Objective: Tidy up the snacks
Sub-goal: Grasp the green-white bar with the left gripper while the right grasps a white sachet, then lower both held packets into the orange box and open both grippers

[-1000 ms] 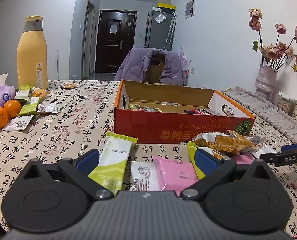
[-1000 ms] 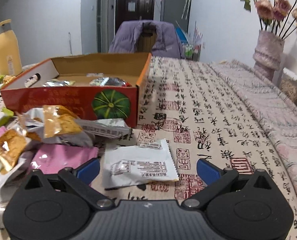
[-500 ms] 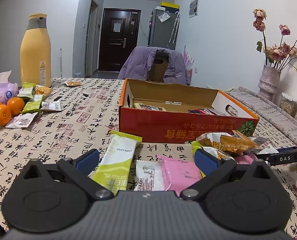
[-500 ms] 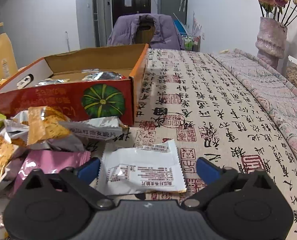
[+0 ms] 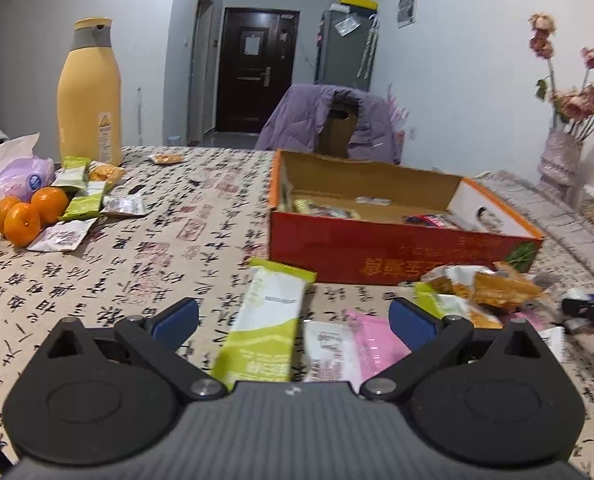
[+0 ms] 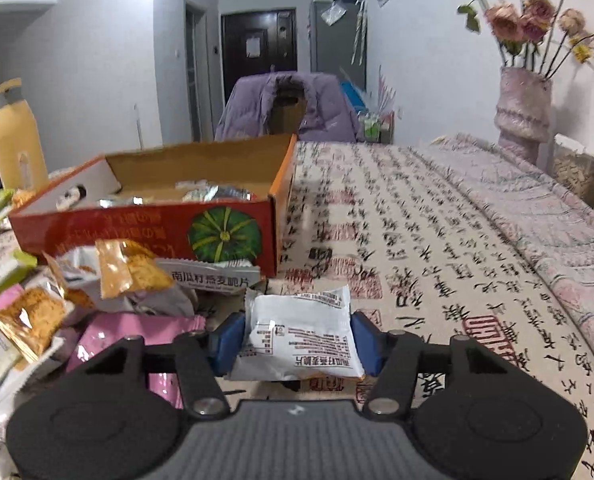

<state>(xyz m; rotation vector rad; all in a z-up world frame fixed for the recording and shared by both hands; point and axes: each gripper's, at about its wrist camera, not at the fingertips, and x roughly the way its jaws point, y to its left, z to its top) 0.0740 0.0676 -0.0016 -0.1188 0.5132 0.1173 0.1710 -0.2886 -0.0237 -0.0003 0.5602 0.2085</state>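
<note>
Right tool [image 6: 297,342] clamped on flat white foil snack packet [image 6: 299,336], likely bound for orange cardboard box [image 6: 145,236]; left tool [image 5: 293,320] spread apart, empty.

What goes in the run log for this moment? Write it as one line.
right tool: shut on white packet | left tool: open over green packet | orange box: open

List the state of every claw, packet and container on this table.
Right claw: shut on white packet.
Left claw: open, empty.
Green packet: flat on the table.
Pink packet: flat.
Box: open, partly filled.
Yellow bottle: upright, capped.
</note>
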